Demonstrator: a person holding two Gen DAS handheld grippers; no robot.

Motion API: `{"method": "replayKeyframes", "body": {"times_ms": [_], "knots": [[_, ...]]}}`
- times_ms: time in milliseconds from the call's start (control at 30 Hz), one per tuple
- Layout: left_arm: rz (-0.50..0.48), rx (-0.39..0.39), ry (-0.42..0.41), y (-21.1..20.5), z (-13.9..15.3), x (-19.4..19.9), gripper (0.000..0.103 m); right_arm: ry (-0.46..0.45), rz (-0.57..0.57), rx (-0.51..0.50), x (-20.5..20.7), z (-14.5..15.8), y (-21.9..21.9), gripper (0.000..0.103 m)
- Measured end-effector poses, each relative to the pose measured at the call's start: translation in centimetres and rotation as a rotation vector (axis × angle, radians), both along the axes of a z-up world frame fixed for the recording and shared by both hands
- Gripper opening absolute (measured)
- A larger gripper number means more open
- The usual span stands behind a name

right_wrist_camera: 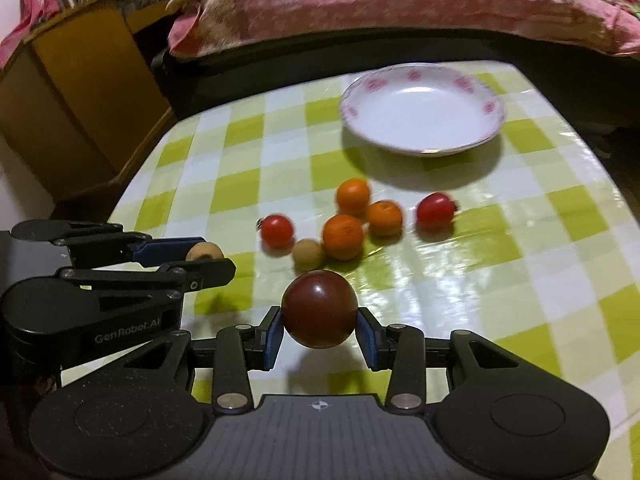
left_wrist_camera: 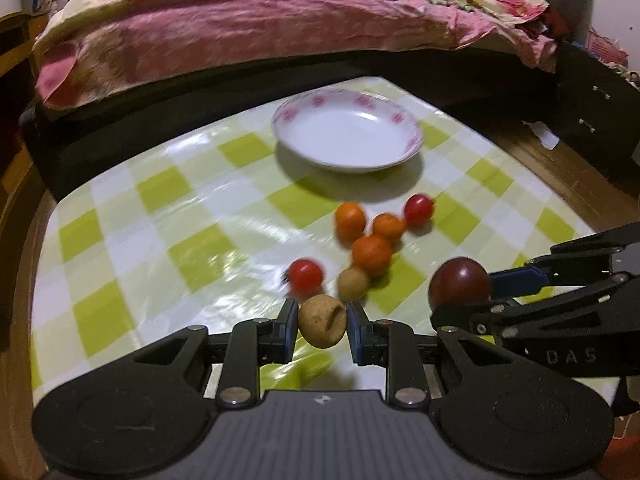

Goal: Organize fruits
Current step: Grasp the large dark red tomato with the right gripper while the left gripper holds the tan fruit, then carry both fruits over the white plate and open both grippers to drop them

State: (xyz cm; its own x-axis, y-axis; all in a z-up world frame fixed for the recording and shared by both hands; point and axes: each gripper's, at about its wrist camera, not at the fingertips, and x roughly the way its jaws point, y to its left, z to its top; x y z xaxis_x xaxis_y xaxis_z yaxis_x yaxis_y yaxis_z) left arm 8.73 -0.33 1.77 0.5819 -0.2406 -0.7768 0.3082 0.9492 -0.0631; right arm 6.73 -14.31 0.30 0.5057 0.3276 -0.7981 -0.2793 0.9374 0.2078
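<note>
**Two fruits gripped above the checked worktop**

Left wrist view: left hand-held gripper closed on a small tan fruit, round, with dull rough skin and one dark slit on its front. Blue pads pressed on both sides of it, black linkage behind. Under it the worktop, covered by a glossy green-and-white checked cloth with soft reflections. Just ahead, a loose cluster: a second tan fruit, a red tomato to its left, three orange fruits touching each other, another red tomato at the far right. Farther back, well apart from the cluster, a shallow white plate, smooth and shiny, with pink flowers on its rim. On the right side, right hand-held gripper seen from the side, clamped on a dark red fruit. Beyond the worktop, a bed with a crumpled pink quilt.

Right wrist view: right hand-held gripper closed on the dark red fruit, a smooth glossy ball with small highlights, held between the blue pads and raised over the worktop. On the left, left hand-held gripper in profile, the tan fruit visible at its tip. Same cluster ahead, near: tan fruit, red tomato, orange fruits, second tomato. White plate behind them, near the far edge. Wooden cabinet at the left, beside the bed.
</note>
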Motion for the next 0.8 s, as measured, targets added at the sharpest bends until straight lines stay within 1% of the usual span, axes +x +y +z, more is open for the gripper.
{"method": "replayKeyframes", "body": {"times_ms": [167,300,467,667,733,800], "knots": [[-0.004,0.002,-0.024,-0.9,1.0,1.3,0.034,-0.039,-0.042,0.039,0.8,1.4,-1.5,0.035],[0.014,-0.024,-0.02,-0.5,1.2,2.1,0.034,-0.045,-0.054,0.047,1.6,1.3,-1.9,0.035],[0.013,-0.037,-0.034,-1.1,1.4,4.5,0.034,-0.048,-0.073,0.049,3.0,1.3,-2.3,0.035],[-0.003,-0.052,-0.065,-3.0,1.5,8.8,0.034,-0.087,-0.112,0.041,6.7,1.7,-2.7,0.035],[-0.004,-0.043,-0.079,-3.6,1.3,10.1,0.034,-0.086,-0.129,0.041,8.1,1.6,-3.0,0.035],[-0.009,-0.054,-0.077,-3.9,0.9,11.4,0.034,-0.088,-0.142,0.035,9.5,1.4,-3.3,0.035]]}}
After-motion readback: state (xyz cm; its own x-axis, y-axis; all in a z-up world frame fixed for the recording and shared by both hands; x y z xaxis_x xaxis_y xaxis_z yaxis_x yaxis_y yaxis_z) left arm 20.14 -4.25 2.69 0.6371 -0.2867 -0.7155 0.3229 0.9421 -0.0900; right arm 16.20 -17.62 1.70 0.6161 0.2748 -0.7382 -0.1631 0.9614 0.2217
